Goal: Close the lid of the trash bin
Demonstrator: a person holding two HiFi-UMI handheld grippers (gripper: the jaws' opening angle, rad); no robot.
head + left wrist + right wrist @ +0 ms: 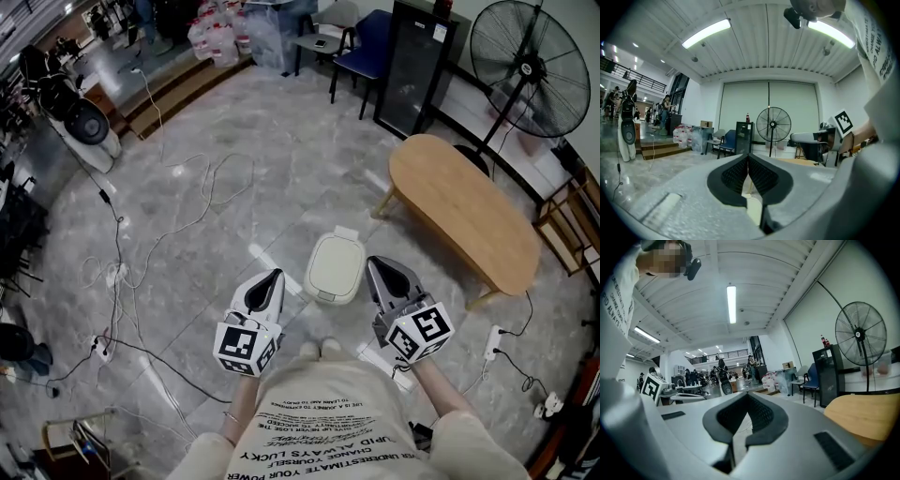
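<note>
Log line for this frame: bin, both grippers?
trash bin: lid looks closed | left gripper: shut, empty | right gripper: shut, empty | neither touches bin

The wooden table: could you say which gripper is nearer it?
Right. The right gripper hangs beside the table; the left gripper is farther off, across the bin.

The head view looks steeply down on the grey marble floor (281,169). Cameras riding the left gripper (275,275) and right gripper (373,262) look level across the room. All three views share the black pedestal fan (530,67).
</note>
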